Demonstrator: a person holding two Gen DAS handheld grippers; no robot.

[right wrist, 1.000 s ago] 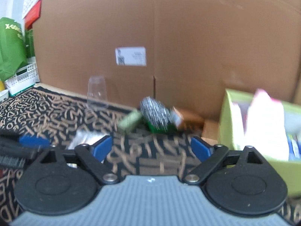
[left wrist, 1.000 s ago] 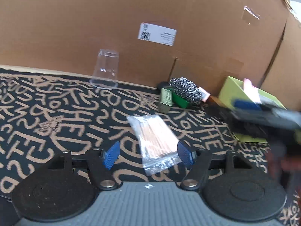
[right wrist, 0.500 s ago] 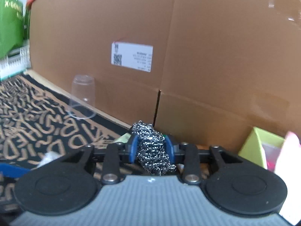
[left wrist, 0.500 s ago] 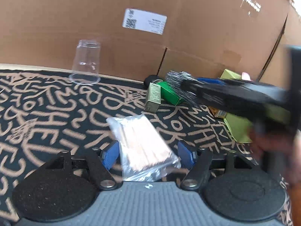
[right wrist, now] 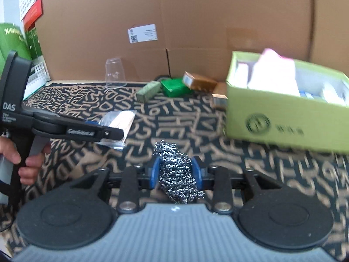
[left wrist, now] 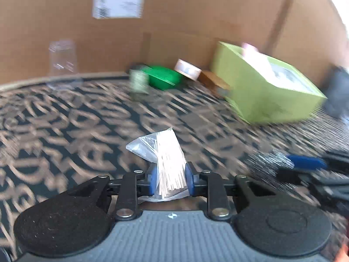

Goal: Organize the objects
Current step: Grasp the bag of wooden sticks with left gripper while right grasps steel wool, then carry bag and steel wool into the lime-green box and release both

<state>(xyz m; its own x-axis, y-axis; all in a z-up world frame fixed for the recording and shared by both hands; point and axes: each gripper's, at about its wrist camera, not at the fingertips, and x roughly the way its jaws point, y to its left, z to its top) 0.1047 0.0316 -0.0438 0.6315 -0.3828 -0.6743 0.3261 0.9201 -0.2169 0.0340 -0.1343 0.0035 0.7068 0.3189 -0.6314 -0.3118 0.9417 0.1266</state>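
Observation:
A clear bag of thin wooden sticks [left wrist: 168, 152] stands on end between the blue pads of my left gripper [left wrist: 171, 180]. The jaws are closing and press on its lower part. In the right wrist view that bag [right wrist: 122, 120] hangs from the left gripper [right wrist: 113, 133] above the patterned mat. My right gripper [right wrist: 175, 171] has a steel wool scourer [right wrist: 172, 152] squeezed between its pads, with the jaws easing open slightly. A lime green box [right wrist: 283, 122] with packets inside sits to the right of both grippers. In the left wrist view the right gripper [left wrist: 305, 163] shows blurred at the right.
An upturned clear cup [right wrist: 115, 74], an olive carton [right wrist: 148, 90], a green packet [right wrist: 174, 87] and a brown box [right wrist: 200, 81] lie along the cardboard wall [right wrist: 196, 21]. A hand [right wrist: 24, 163] holds the left gripper's handle. A black-and-tan mat [right wrist: 174, 120] covers the floor.
The left jaws came together on the bag of sticks, which now stands on end. The right gripper, shut on the scourer since half a second ago, pulled back from the wall.

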